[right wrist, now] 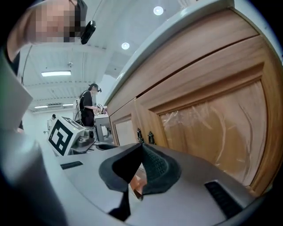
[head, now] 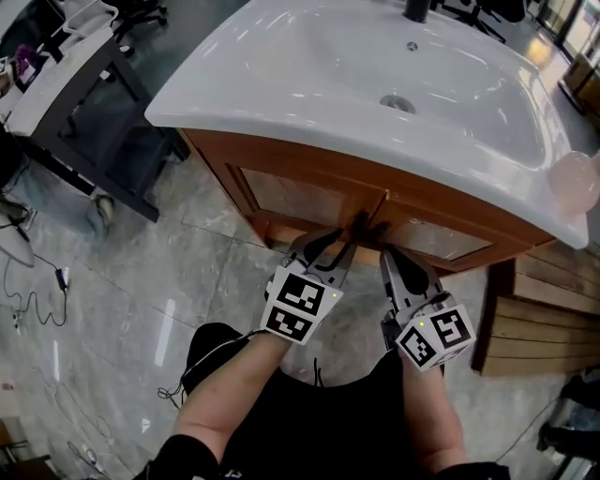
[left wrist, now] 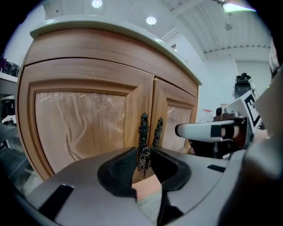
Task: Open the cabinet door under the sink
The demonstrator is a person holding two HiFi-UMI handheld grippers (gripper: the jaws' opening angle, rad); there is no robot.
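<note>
Two claws, two doors, two handles, one sink. The left claw (left wrist: 145,152) has its jaws apart. The lower end of the left handle (left wrist: 143,132) sits in the gap between them, and the pads do not squeeze it. The right handle (left wrist: 158,131) hangs just right of that gap. The left door (left wrist: 79,128) spreads ahead and to the left of this claw, and the right door (left wrist: 177,119) ahead and to its right. Both doors are closed, their edges meeting straight ahead of the jaws.

The right claw (right wrist: 141,148) has its jaws together with nothing in them. It sits just beside the left claw, to its right, and points toward the same seam. Both handles show small just past its tip.

Only the head view shows the sink (head: 328,66), which lies above both claws. It has one drain (head: 397,103) and a tap (head: 416,9) cut off at the top edge. In that view the handles are only a dark smudge ahead of the left claw's tips.

Only the right gripper view shows a person (right wrist: 88,108), standing far off beyond the left claw. What looks like wrinkled film (left wrist: 84,123) on the door panels is clear only in the two gripper views.
</note>
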